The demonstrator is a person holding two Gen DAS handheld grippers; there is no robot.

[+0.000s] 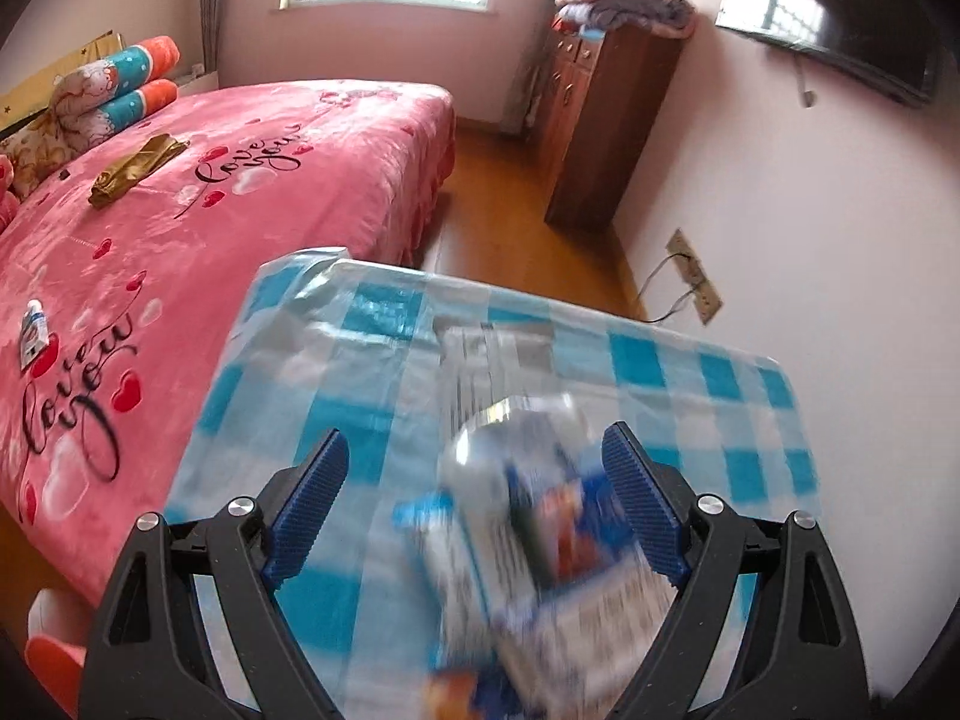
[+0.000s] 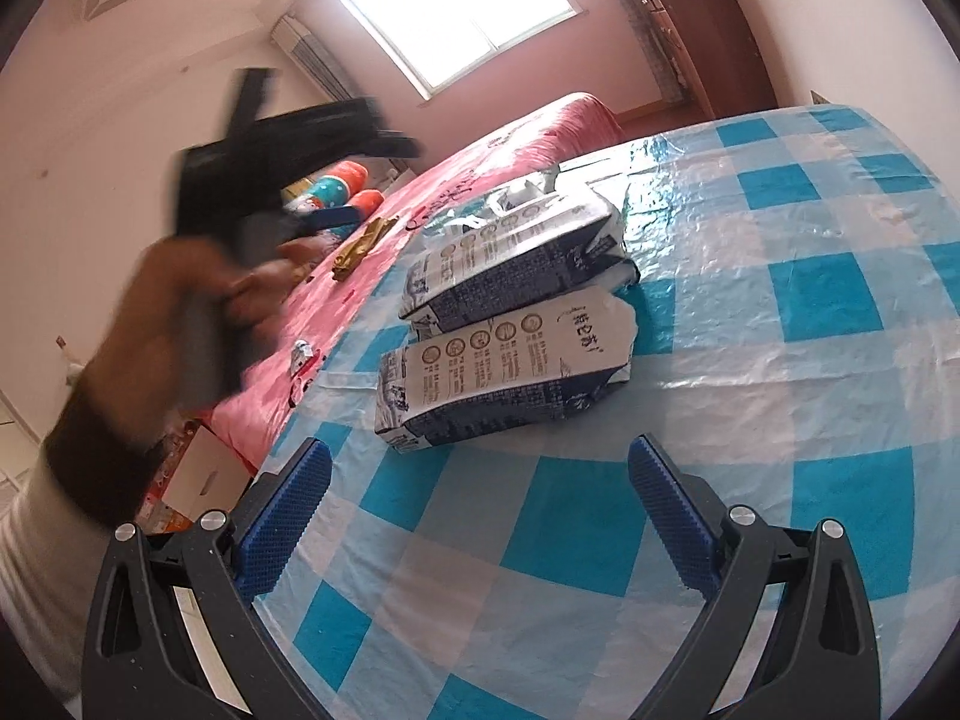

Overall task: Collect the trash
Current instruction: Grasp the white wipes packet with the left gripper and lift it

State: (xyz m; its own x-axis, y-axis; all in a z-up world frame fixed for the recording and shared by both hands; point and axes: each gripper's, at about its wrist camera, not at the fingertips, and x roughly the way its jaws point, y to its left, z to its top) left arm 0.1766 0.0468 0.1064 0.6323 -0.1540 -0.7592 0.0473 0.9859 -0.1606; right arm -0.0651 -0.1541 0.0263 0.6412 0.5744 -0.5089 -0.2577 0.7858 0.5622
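Left tool (image 1: 477,480) hangs over the tabletop (image 1: 738,372), which wears a blue-and-white checked plastic cover. Its blue ribbed pads stand wide apart, nothing clamped. Below and between the pads lies a blurred carton (image 1: 540,540), blue and white with small print; blur makes it impossible to tell whether a pad touches it.

Right tool (image 2: 480,480) is likewise wide open and empty, pointing down across the same checked cover (image 2: 780,300). Ahead of it two flattened milk cartons lie on their sides, side by side and touching: the near carton (image 2: 504,378) with white face up and dark blue printed side toward the camera, the far carton (image 2: 516,252) just behind, its torn spout end toward the bed. Both sit toward the tabletop edge nearest the bed, apart from the right tool's pads.

At left in the right wrist view, a person's hand (image 2: 180,312) grips the black body of the other tool, heavily blurred; dark cuff and pale sleeve (image 2: 36,552) below it.

Bed (image 1: 240,180) with pink "love you" blanket sits beside the tabletop. On it: a crumpled gold wrapper (image 1: 135,165) toward the pillows, and a small white-and-blue packet (image 1: 33,333) nearer the foot. Rolled pillows (image 1: 132,84) are at the head. A wooden cabinet (image 1: 600,132) stands against the far wall, folded bedding on top.
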